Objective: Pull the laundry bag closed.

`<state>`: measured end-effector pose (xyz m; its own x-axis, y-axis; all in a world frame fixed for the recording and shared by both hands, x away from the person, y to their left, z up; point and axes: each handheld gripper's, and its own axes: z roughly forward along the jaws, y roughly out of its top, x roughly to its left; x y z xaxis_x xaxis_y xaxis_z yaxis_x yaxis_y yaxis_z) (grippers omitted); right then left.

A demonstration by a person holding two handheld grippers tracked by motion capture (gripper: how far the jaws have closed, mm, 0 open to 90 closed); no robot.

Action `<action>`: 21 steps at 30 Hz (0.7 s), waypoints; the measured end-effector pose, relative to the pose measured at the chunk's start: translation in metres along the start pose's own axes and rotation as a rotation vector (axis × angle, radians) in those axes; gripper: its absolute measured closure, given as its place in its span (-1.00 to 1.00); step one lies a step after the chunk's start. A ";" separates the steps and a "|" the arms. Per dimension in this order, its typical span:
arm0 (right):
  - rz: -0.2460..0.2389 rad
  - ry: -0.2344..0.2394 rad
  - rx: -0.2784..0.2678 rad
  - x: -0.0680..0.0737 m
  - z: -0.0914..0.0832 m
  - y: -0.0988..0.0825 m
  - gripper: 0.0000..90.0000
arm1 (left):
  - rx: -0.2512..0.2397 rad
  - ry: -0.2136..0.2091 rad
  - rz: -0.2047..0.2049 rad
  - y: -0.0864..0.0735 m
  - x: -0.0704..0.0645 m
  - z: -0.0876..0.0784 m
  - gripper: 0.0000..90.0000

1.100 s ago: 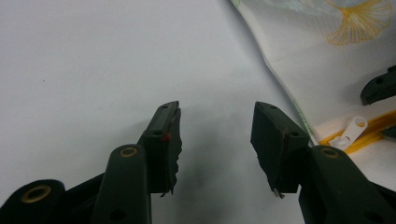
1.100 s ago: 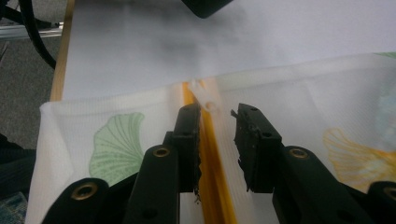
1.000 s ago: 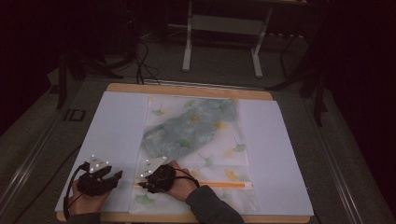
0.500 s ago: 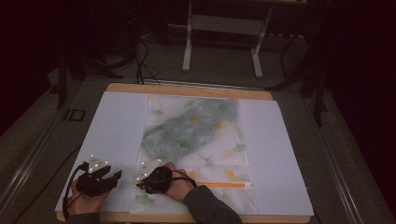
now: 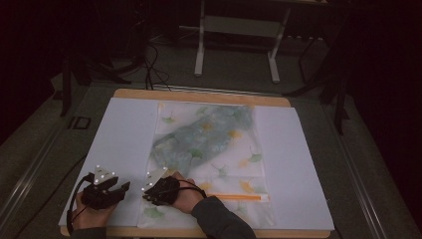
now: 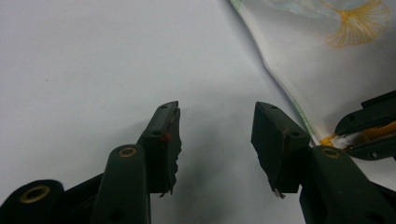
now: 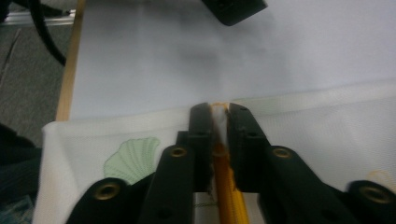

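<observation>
Between right fingers (image 7: 219, 119): orange zipper (image 7: 227, 186).

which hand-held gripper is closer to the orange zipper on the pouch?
Right. The right hand-held gripper is closed on the orange zipper at its end, its jaws having just been closing. The left hand-held gripper sits open over the white sheet, beside the pouch.
</observation>
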<state>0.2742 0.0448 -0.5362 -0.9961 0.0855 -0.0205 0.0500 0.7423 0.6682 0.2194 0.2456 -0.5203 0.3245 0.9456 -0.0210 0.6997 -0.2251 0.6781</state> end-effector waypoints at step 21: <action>0.002 -0.024 0.010 0.000 -0.012 0.000 0.87 | 0.016 -0.129 0.030 -0.009 -0.019 -0.011 0.25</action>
<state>0.2733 0.0367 -0.5271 -0.9940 0.1026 -0.0374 0.0524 0.7487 0.6608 0.1999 0.2320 -0.5179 0.4241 0.9005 -0.0957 0.6981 -0.2578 0.6680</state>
